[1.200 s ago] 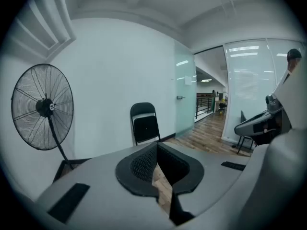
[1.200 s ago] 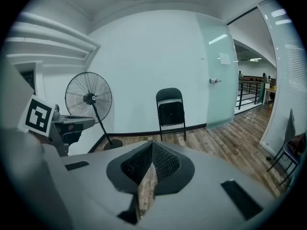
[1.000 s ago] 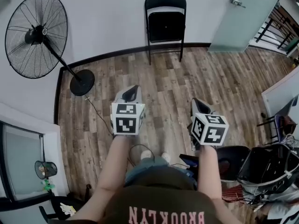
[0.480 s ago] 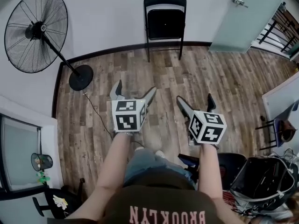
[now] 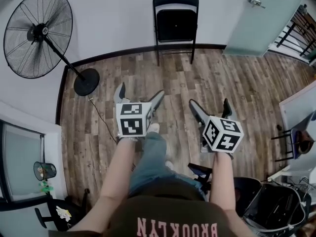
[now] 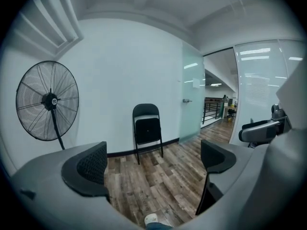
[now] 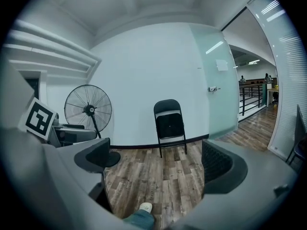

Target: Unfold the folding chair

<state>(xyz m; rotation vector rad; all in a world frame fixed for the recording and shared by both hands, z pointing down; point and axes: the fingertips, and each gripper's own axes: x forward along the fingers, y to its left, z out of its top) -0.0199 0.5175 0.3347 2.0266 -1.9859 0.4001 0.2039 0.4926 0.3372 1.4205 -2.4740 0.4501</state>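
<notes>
A black folding chair [image 5: 175,21] stands folded flat against the white wall at the far side of the wooden floor. It also shows straight ahead in the left gripper view [image 6: 147,131] and in the right gripper view [image 7: 170,123]. My left gripper [image 5: 140,93] and right gripper [image 5: 210,105] are held side by side in mid-room, well short of the chair. Both point toward it, and their jaws are opening. Nothing lies between the left gripper's jaws [image 6: 153,162] or the right gripper's jaws [image 7: 160,159]; only floor shows through the gaps.
A large black pedestal fan [image 5: 37,33] stands at the left wall, with its round base [image 5: 86,85] and a cable on the floor. A frosted glass door [image 5: 261,19] is at the back right. Office chairs [image 5: 247,181] crowd the near right. My shoe [image 5: 154,128] is stepping forward.
Both grippers went from shut to wide open. Both hands moved a little forward toward the chair, and the person's leg has stepped forward between them.
</notes>
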